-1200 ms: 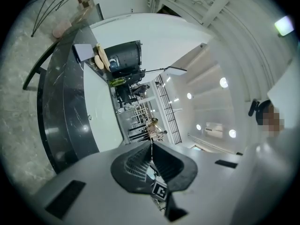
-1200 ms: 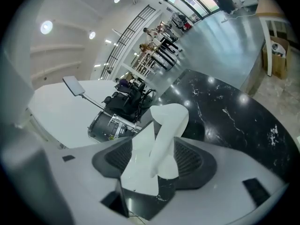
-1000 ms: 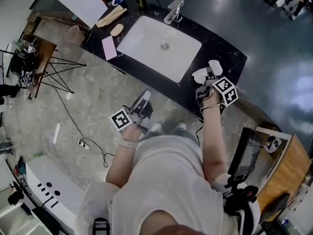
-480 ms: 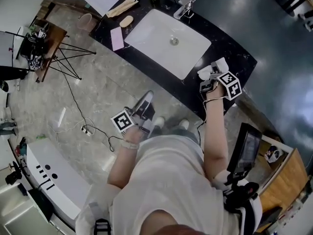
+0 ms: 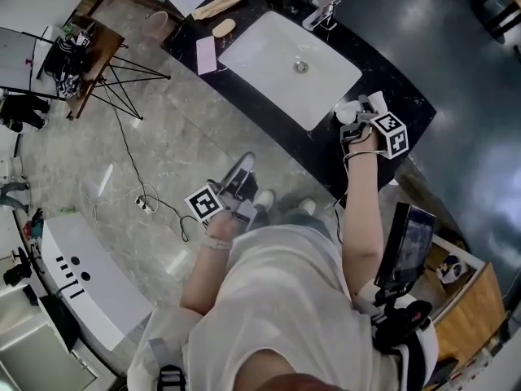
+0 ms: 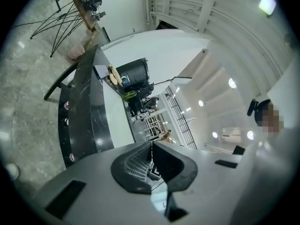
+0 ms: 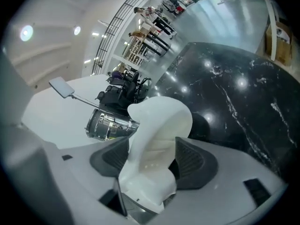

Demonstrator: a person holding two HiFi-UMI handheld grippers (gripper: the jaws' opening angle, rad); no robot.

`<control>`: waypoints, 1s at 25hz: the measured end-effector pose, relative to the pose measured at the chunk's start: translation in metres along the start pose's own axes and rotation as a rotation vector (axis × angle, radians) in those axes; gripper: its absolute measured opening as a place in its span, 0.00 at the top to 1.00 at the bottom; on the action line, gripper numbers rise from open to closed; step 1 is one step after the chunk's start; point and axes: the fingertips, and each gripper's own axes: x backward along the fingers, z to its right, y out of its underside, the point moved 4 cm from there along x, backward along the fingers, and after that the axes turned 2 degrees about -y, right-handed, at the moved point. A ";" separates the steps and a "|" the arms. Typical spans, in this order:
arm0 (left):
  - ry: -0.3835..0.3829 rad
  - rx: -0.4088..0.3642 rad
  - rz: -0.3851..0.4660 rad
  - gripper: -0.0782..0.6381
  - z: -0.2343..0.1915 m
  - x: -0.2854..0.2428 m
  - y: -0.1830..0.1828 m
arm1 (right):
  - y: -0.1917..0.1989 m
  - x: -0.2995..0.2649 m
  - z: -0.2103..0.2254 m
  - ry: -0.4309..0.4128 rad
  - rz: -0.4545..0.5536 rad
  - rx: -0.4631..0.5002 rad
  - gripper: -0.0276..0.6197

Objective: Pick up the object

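Note:
A white curved plastic object (image 7: pixel 159 125) stands between the jaws of my right gripper (image 7: pixel 152 158). Those jaws are opening, and a thin dark gap shows beside the right pad. In the head view the right gripper (image 5: pixel 359 114) and the white object (image 5: pixel 352 109) hang over the black marble counter (image 5: pixel 407 96), just right of the white sink (image 5: pixel 277 51). My left gripper (image 5: pixel 242 172) hangs low over the floor by the person's feet. Its pads (image 6: pixel 140 165) meet with nothing between them.
A faucet (image 5: pixel 324 8) stands behind the sink. A pink pad (image 5: pixel 206 54) and a soap bar (image 5: pixel 223 28) lie on the counter's left end. A black tripod (image 5: pixel 122 80) and a cable (image 5: pixel 151 206) occupy the floor at left. A monitor (image 5: pixel 407 247) is at right.
The right gripper with the white object has shifted a little further over the counter beside the sink. The left gripper has stayed by the feet.

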 end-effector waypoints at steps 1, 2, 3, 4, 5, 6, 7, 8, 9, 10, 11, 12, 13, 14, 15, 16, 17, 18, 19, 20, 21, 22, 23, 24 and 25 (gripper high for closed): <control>-0.003 -0.002 0.002 0.88 0.000 0.002 0.000 | 0.000 0.000 0.000 -0.010 0.002 -0.015 0.49; -0.007 -0.003 0.004 0.88 -0.001 0.003 0.000 | 0.001 0.000 0.000 -0.014 0.006 -0.022 0.49; -0.010 -0.002 0.007 0.88 -0.001 0.005 -0.001 | 0.001 0.000 0.000 -0.015 0.009 -0.024 0.49; -0.012 0.000 0.008 0.88 -0.001 0.006 -0.001 | 0.001 0.000 0.000 -0.016 0.011 -0.025 0.49; -0.012 0.001 0.009 0.88 -0.002 0.006 0.000 | 0.001 0.000 0.000 -0.018 0.011 -0.026 0.50; -0.012 0.001 0.008 0.88 -0.002 0.006 0.000 | 0.001 0.001 0.000 -0.022 0.012 -0.028 0.51; -0.011 0.000 0.007 0.88 -0.002 0.006 0.000 | 0.001 0.002 -0.001 -0.028 0.012 -0.030 0.54; -0.010 -0.001 0.006 0.88 -0.001 0.006 0.000 | 0.001 0.003 -0.002 -0.033 0.015 -0.031 0.59; -0.010 -0.001 0.005 0.88 -0.001 0.005 0.000 | 0.001 0.004 -0.003 -0.035 0.018 -0.031 0.61; -0.009 -0.001 0.004 0.88 -0.001 0.005 0.000 | 0.001 0.005 -0.004 -0.036 0.021 -0.031 0.63; -0.007 -0.002 0.003 0.88 0.000 0.005 -0.001 | 0.002 0.006 -0.004 -0.036 0.023 -0.032 0.64; -0.004 -0.003 0.002 0.88 0.001 0.005 -0.001 | 0.002 0.008 -0.003 -0.036 0.023 -0.033 0.65; -0.002 -0.003 0.001 0.88 0.001 0.004 -0.001 | 0.002 0.009 -0.003 -0.035 0.024 -0.033 0.65; -0.001 -0.001 0.000 0.88 0.002 0.004 -0.001 | 0.002 0.011 -0.002 -0.035 0.025 -0.033 0.67; -0.001 0.001 0.000 0.88 0.002 0.005 -0.002 | 0.002 0.012 -0.002 -0.037 0.026 -0.034 0.69; -0.002 0.002 0.000 0.88 0.001 0.005 -0.002 | 0.002 0.012 -0.002 -0.041 0.026 -0.037 0.71; -0.003 0.002 0.000 0.88 0.001 0.005 -0.002 | 0.002 0.013 -0.002 -0.045 0.026 -0.042 0.72; -0.002 0.001 0.000 0.88 0.001 0.005 -0.003 | 0.002 0.013 -0.002 -0.049 0.024 -0.047 0.72; 0.000 -0.001 0.000 0.88 0.002 0.006 -0.003 | 0.003 0.014 -0.002 -0.052 0.023 -0.052 0.73; 0.002 -0.004 -0.001 0.88 0.002 0.006 -0.003 | 0.003 0.015 -0.003 -0.056 0.023 -0.056 0.73; 0.002 -0.005 -0.001 0.88 0.003 0.007 -0.004 | 0.003 0.016 -0.004 -0.060 0.025 -0.058 0.73; 0.003 -0.004 0.000 0.88 0.003 0.008 -0.005 | 0.003 0.017 -0.004 -0.063 0.028 -0.057 0.74; 0.003 -0.003 0.000 0.88 0.002 0.008 -0.005 | 0.004 0.018 -0.005 -0.065 0.031 -0.055 0.74; 0.003 0.000 0.000 0.88 0.002 0.008 -0.006 | 0.004 0.019 -0.005 -0.066 0.036 -0.051 0.74; 0.003 0.003 0.001 0.88 0.001 0.009 -0.007 | 0.004 0.020 -0.006 -0.066 0.040 -0.047 0.74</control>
